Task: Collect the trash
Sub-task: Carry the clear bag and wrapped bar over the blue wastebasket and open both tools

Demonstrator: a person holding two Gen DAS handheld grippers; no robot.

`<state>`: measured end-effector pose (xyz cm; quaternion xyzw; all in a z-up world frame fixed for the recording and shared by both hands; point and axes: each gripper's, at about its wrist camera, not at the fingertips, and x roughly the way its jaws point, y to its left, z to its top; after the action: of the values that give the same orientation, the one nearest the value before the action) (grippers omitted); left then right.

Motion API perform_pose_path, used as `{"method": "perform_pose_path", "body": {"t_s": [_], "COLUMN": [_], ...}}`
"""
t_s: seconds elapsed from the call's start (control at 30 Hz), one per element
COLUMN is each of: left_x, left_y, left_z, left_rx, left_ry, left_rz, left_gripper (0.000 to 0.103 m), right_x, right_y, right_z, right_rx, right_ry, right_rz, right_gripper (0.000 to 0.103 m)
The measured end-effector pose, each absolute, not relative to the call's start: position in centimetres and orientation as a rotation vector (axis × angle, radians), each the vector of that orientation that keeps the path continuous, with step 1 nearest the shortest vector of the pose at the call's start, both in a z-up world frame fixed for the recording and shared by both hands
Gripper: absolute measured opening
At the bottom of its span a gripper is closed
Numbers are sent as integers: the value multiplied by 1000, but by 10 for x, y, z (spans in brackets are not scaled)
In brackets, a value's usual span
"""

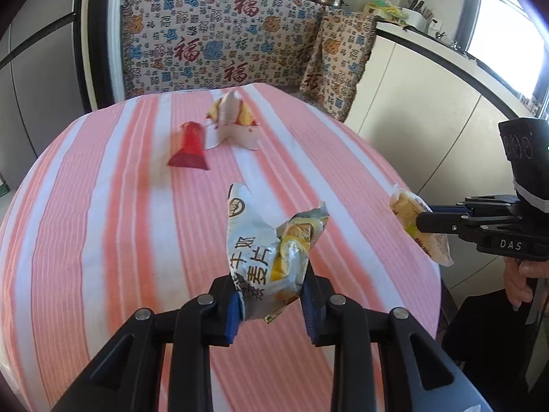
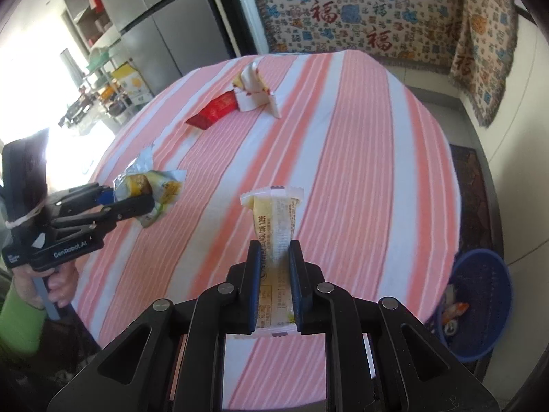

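Observation:
My left gripper point(image 1: 271, 295) is shut on a crumpled silver and yellow snack wrapper point(image 1: 271, 243), held above the pink striped table; it also shows in the right wrist view point(image 2: 151, 189). My right gripper point(image 2: 274, 274) is shut on a pale yellow snack packet point(image 2: 276, 216), also seen from the left wrist view point(image 1: 411, 219) at the table's right edge. A red wrapper point(image 1: 190, 147) point(image 2: 214, 111) and a white and yellow wrapper point(image 1: 233, 120) point(image 2: 255, 91) lie on the far part of the table.
A blue wastebasket point(image 2: 477, 302) with some trash inside stands on the floor beside the table's right edge. The round table point(image 2: 360, 171) has a pink and white striped cloth. A patterned cloth-covered cabinet point(image 1: 223, 37) stands behind it, and a fridge point(image 2: 161, 17) at far left.

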<state>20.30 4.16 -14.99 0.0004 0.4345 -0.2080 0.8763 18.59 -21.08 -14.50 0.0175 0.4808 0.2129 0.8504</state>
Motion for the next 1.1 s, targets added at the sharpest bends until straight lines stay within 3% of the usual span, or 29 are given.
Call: {"method": "perform_pose_path", "body": {"t_s": [0.57,0.83,1.1], "left_x": [221,245,262], "left_y": [-213,-321,-381], "left_z": [-131,-170,-219], "left_rx": [21,57,113], "left_ry": [936,1011,1081], "left_rz": [-796,-848,-851], "left_gripper": [29,29,29], "right_x": [166,183,186], "right_y": [-457,-522,-568], "right_z": [-133,-165,-203], "right_rx": [231,254,337], "right_ry": [949,987,1001], "right_rz": [14,-103,-147], "right_gripper": [14,14,14]}}
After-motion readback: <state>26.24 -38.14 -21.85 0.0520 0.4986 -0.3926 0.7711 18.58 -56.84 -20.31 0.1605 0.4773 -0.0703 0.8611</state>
